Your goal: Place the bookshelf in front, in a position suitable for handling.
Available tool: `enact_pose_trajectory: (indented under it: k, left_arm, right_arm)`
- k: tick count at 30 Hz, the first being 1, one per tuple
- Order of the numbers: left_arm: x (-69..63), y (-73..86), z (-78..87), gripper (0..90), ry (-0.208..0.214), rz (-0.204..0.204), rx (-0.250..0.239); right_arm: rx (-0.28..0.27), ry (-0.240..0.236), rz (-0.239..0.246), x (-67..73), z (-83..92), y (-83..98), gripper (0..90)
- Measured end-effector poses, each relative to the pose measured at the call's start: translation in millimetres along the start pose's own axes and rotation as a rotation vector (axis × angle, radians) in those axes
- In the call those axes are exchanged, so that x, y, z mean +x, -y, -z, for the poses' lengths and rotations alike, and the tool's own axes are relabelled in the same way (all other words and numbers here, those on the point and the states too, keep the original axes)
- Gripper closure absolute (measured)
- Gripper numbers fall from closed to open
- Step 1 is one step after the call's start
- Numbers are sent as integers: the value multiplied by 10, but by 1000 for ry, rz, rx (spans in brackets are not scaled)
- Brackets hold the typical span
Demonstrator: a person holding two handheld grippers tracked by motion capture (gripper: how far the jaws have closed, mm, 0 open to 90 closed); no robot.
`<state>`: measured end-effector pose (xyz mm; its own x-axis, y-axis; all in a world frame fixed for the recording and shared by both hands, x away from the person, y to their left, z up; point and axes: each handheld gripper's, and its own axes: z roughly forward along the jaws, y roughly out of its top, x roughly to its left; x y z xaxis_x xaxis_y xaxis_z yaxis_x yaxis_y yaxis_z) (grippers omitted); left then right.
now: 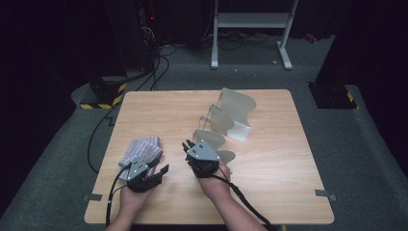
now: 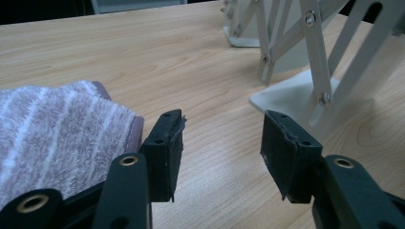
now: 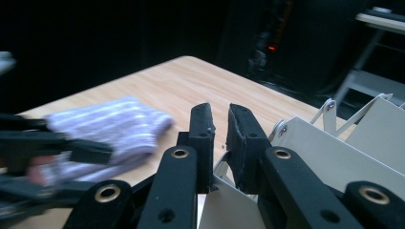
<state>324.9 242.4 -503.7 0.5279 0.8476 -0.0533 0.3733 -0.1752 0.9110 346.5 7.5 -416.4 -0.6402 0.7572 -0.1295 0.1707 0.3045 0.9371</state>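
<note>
Dark room, pale wooden table (image 1: 159, 115), two hand-held grippers working beside a folding rack

Right gripper (image 3: 219, 143) is sitting nearly closed, its jaws straddling the top edge of the white accordion rack (image 1: 231, 120) without clearly gripping it; left gripper (image 2: 222, 152) is hanging partly open and empty just beside the striped towel (image 1: 143, 150). Judging from this, the light rack is risking sliding or collapsing if nudged, since nothing is bracing it

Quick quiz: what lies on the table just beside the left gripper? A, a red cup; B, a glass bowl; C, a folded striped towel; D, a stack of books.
C: a folded striped towel lies on the wooden table right beside the left gripper.
</note>
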Motion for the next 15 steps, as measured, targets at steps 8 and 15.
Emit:
enact_pose_trajectory:
  k: [8, 15]
  left_arm:
    - [11, 11, 4, 494, -3, -1, 4]
    - [-5, 18, -17, 494, 2, -1, 9]
  right_arm:
    - [-34, -138, 65, 364, 41, -17, 816]
    - [-44, -147, 74, 341, 152, 32, 818]
